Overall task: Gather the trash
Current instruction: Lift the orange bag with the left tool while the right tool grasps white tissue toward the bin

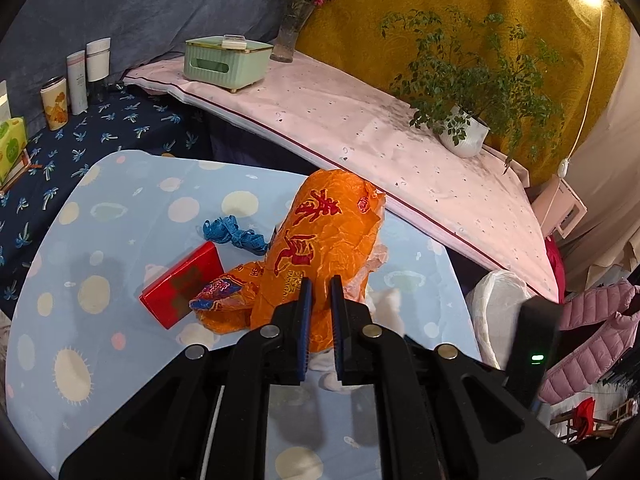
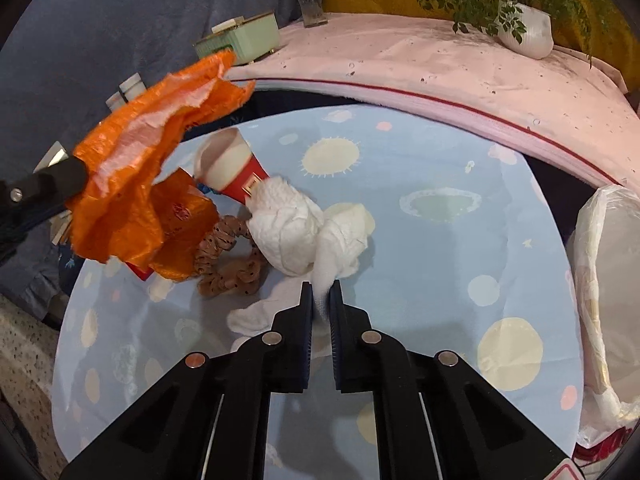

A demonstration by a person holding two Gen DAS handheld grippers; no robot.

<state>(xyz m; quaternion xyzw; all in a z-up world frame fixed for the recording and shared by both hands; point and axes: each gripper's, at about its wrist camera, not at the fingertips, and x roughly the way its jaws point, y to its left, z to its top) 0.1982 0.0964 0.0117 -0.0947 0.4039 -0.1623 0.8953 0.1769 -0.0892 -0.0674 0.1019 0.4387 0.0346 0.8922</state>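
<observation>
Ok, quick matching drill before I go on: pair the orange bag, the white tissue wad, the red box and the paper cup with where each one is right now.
Things:
1. orange bag
2. white tissue wad
3. red box
4. paper cup

States:
A. lying on its side on the round table
B. pinched by the right gripper
C. lying flat on the table, ungripped
D. pinched by the left gripper

Pairs: 1-D, 2-B, 3-C, 4-A
</observation>
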